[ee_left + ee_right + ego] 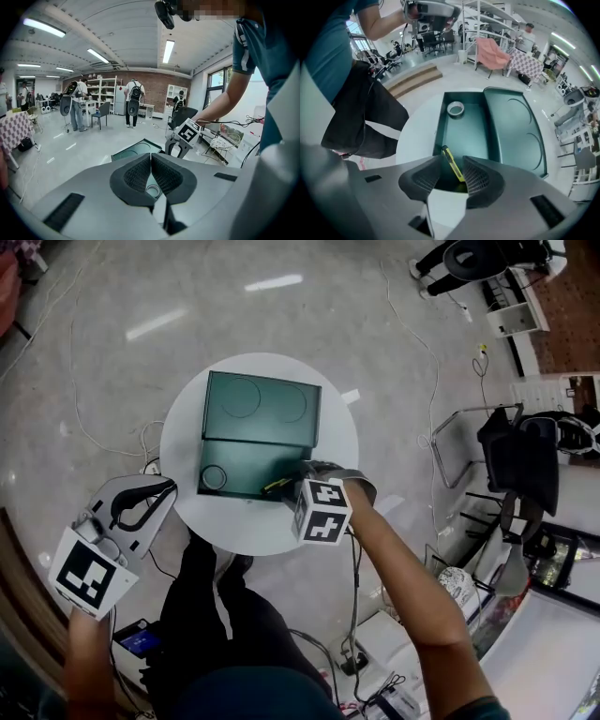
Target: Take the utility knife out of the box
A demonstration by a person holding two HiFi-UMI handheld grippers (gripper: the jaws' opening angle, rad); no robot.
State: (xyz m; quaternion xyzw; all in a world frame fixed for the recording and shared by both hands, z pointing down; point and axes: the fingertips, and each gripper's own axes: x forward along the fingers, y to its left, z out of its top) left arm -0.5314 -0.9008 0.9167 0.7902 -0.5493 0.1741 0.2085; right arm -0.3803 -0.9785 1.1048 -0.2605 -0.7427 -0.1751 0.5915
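Observation:
A dark green box (246, 461) stands with its lid (272, 404) swung back on a round white table (339, 432). The yellow utility knife (274, 486) lies in the box's near right corner. My right gripper (302, 476) points steeply down over that corner. In the right gripper view its jaws stand apart with the knife (452, 163) between them; the pads (477, 180) do not press on it. My left gripper (167, 489) hangs off the table's near left edge, shut and empty (151, 157).
A roll of tape (455, 109) lies at the box's other end, also (214, 476). A dark chair (511, 460) and cables on the floor are to the right. People with backpacks (133, 101) stand far off in the room.

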